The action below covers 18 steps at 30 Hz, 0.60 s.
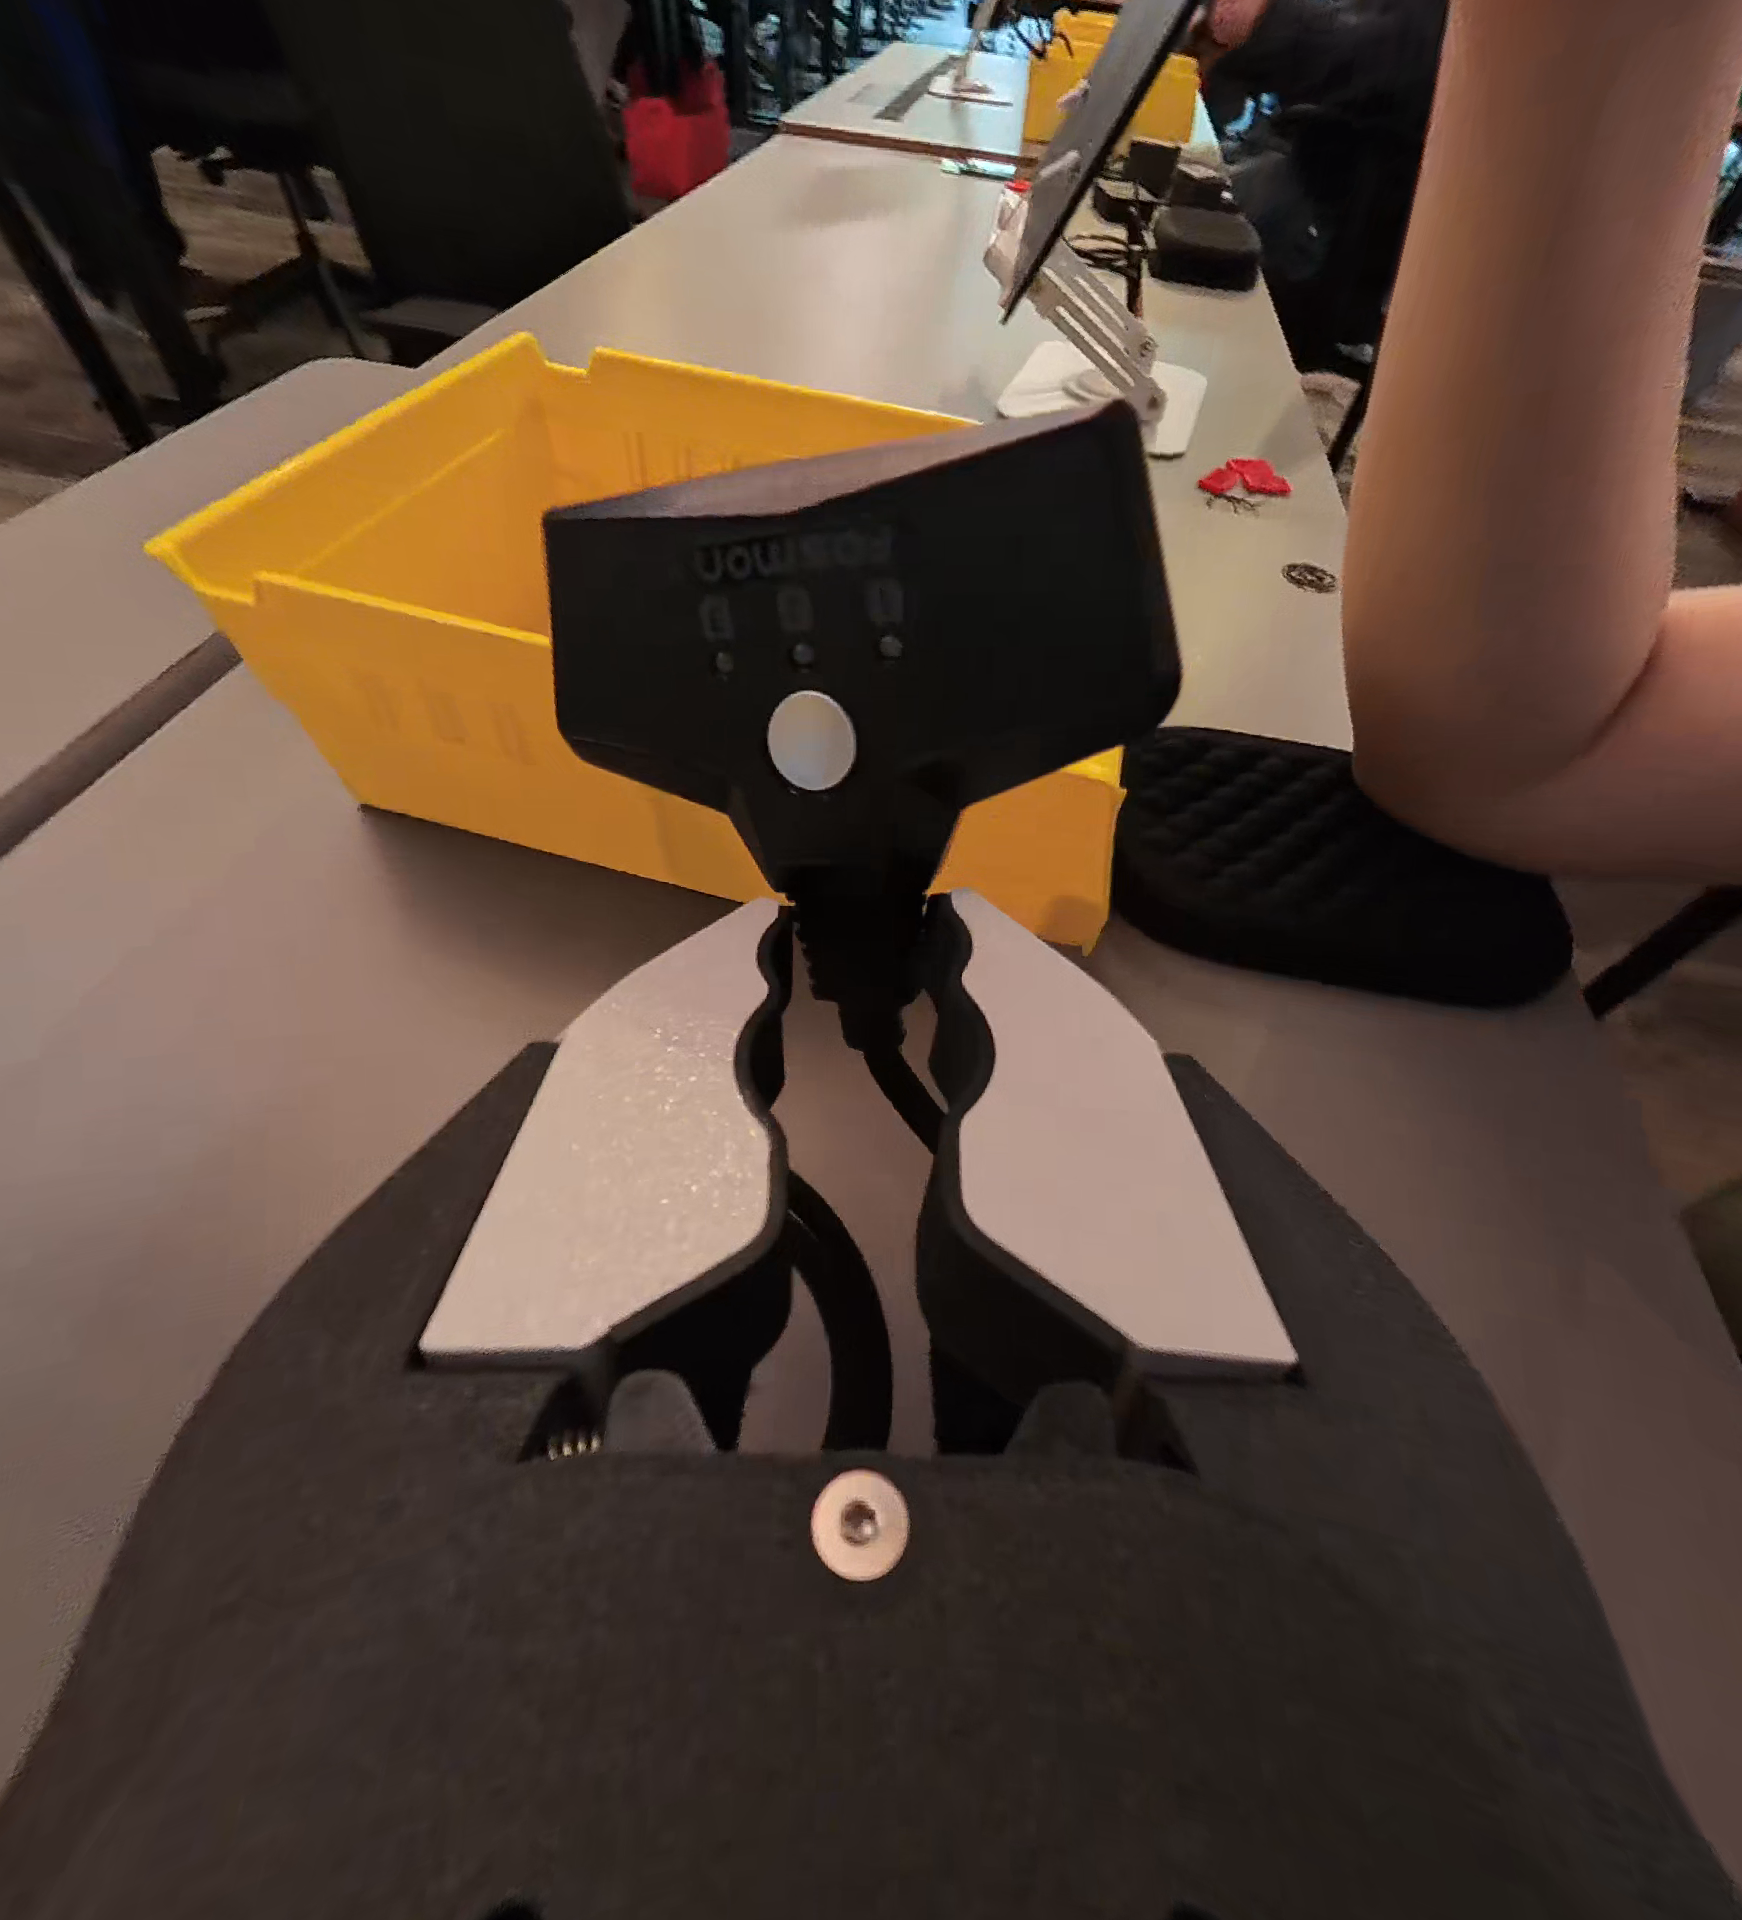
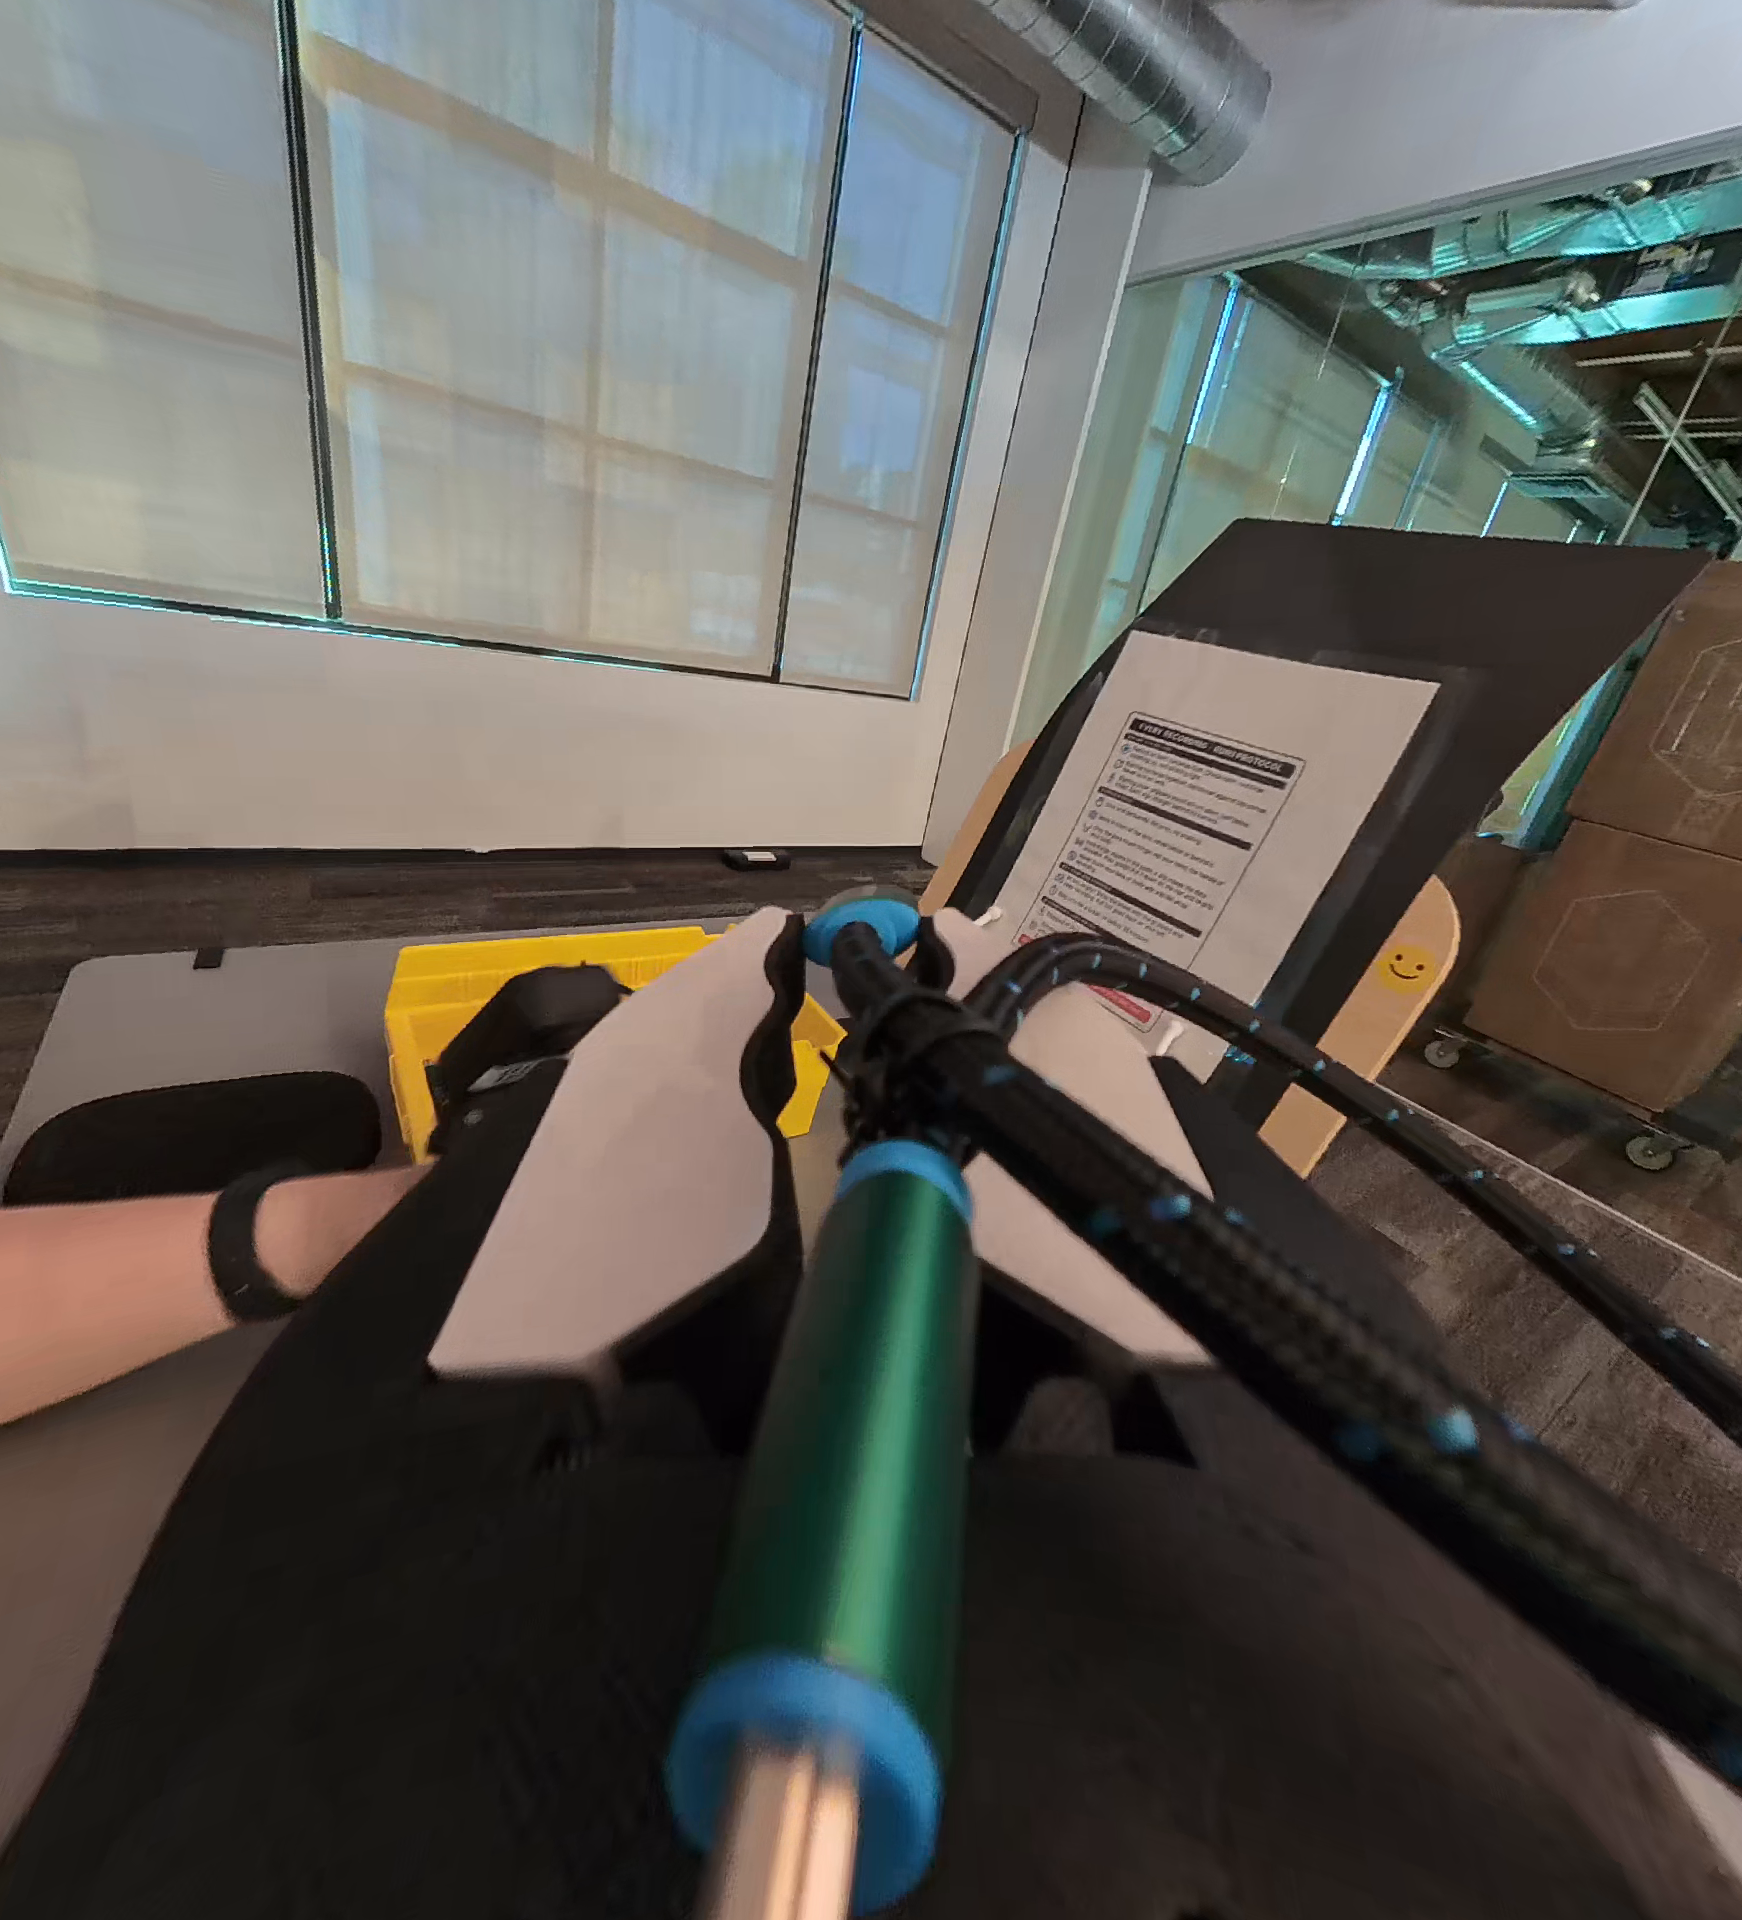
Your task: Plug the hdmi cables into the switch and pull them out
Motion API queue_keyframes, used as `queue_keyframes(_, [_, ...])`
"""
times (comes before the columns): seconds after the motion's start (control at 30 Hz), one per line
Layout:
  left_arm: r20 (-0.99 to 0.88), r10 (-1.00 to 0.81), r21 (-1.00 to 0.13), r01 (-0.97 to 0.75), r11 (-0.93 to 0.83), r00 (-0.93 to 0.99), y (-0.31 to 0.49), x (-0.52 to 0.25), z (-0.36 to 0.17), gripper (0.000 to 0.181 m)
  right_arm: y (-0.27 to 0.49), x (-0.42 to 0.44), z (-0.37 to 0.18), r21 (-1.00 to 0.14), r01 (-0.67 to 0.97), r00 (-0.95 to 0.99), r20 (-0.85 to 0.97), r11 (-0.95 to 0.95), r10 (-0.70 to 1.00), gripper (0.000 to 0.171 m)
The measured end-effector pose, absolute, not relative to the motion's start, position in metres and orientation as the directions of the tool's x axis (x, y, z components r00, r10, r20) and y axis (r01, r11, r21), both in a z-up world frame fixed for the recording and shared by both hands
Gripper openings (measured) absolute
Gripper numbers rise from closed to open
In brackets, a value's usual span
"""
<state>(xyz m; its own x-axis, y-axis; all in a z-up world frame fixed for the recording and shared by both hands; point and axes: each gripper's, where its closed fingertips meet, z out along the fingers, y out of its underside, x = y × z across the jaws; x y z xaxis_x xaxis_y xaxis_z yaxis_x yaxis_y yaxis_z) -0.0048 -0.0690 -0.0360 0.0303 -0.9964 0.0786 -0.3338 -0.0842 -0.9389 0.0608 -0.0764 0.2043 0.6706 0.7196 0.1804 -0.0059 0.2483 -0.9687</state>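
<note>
Black HDMI switch (image 1: 851, 613) is held up near the yellow bin (image 1: 410, 623), left gripper (image 1: 862, 935) clamped on its pigtail. Right gripper (image 2: 862, 961) clamps the bundled HDMI cable (image 2: 1106, 1174); its green plug (image 2: 856, 1413) points away from the switch. Insertion not begun; plug needs turning and aligning.

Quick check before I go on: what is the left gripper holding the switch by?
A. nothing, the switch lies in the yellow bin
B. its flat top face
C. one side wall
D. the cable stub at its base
D. In the left wrist view the left gripper is shut on the ribbed cable stub under the black switch, which stands lifted in front of the yellow bin.
</note>
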Motion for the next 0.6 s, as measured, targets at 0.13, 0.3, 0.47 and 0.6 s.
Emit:
queue_keyframes(0.13, [0.067, -0.995, -0.928, -0.361, -0.091, 0.079, -0.087, -0.001, -0.055, 0.024, -0.076, 0.063, 0.204, -0.966, 0.012, 0.682, 0.196, 0.258, 0.704, 0.022])
queue_keyframes(0.3, [0.061, -0.998, -0.887, -0.458, -0.061, 0.015, -0.109, 0.015, -0.086, 0.024, -0.076, 0.066, 0.206, -0.965, 0.006, 0.683, 0.194, 0.26, 0.704, 0.022])
queue_keyframes(0.47, [0.084, -0.996, -0.889, -0.451, -0.083, 0.019, -0.105, 0.015, -0.087, 0.024, -0.077, 0.07, 0.207, -0.964, 0.011, 0.696, 0.2, 0.267, 0.69, 0.022])
queue_keyframes(0.6, [0.045, -0.996, -0.88, -0.469, -0.075, 0.074, -0.093, -0.006, -0.082, 0.024, -0.077, 0.073, 0.208, -0.963, 0.004, 0.698, 0.195, 0.269, 0.689, 0.022])
